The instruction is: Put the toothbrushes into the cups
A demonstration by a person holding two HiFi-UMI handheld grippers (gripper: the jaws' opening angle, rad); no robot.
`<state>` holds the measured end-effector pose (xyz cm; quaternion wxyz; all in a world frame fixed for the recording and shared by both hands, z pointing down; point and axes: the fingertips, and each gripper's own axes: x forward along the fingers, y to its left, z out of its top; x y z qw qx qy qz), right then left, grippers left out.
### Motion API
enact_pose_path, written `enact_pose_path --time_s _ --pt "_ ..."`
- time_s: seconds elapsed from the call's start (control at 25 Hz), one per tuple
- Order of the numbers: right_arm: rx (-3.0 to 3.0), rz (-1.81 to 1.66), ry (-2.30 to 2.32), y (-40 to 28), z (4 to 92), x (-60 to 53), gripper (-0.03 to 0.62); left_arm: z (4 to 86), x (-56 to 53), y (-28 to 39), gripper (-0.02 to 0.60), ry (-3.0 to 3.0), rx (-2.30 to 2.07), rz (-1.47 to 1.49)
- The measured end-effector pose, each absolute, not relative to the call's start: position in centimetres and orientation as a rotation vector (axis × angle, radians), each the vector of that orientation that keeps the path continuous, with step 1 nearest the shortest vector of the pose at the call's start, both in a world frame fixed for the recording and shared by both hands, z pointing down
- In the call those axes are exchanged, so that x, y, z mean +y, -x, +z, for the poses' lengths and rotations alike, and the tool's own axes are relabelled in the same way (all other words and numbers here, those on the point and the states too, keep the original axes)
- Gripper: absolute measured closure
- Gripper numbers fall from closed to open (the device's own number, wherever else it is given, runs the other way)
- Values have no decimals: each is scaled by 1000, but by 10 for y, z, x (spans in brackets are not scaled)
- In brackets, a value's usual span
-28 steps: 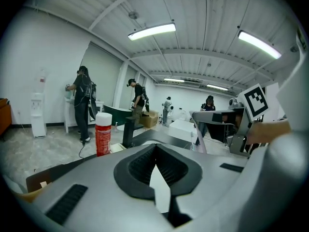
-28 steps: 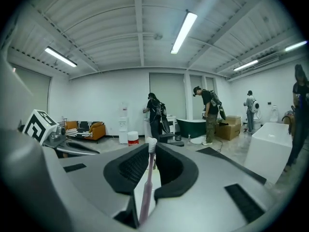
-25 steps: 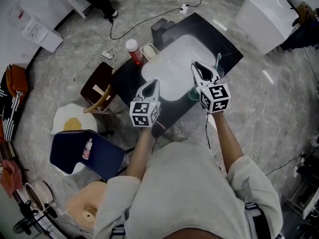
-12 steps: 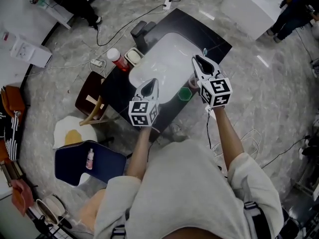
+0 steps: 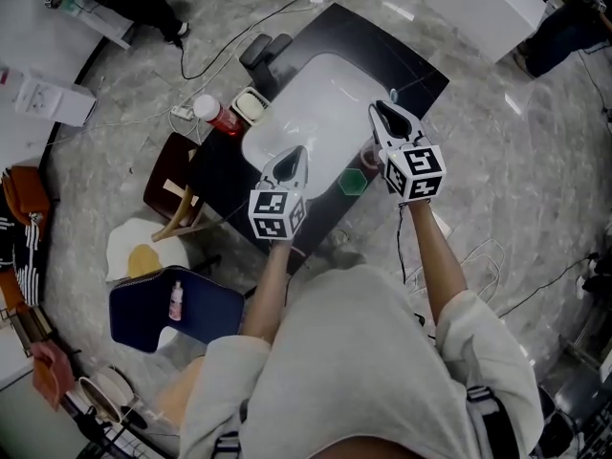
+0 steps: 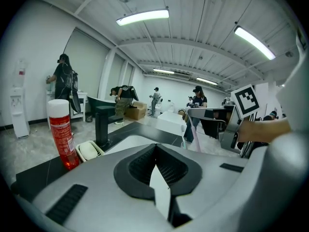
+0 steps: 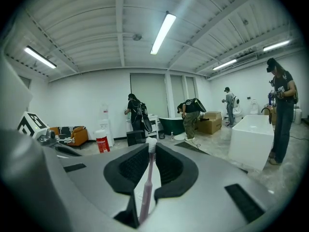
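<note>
In the right gripper view a pink toothbrush stands upright between the jaws, with my right gripper shut on it. In the head view my right gripper hangs over the right edge of the white sink. A green cup stands on the black table just left of and below that gripper. A pinkish rim beside it is partly hidden, and I cannot tell what it is. My left gripper hovers at the sink's near edge. Its jaws meet at the tip with nothing visible between them.
A red spray can, a soap dish and a black faucet stand along the table's left side. A wooden stool and a blue seat are on the floor to the left. Cables cross the floor. People stand far off.
Both grippers have moved forward and slightly down over the table towards the sink. The right gripper still holds the pink toothbrush.
</note>
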<state>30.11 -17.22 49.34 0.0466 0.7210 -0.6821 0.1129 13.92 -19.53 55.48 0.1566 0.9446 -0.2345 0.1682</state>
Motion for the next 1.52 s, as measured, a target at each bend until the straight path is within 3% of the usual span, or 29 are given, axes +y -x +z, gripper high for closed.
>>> enact_pose_path --time_s 1.08,1.16,1.24,1.52 --pt "-2062 524 -2188 -305 573 -152 519 581 -189 -148 555 -2665 -682 569" --pt "-2075 521 -2181 -304 572 -150 494 579 -187 -146 555 -2668 -690 567" --pt "-2096 521 -2168 -302 571 -149 414 577 -186 -145 555 -2670 -698 565" --pt "-2129 493 -2144 -293 564 -140 353 571 -181 -138 555 -2672 -720 544"
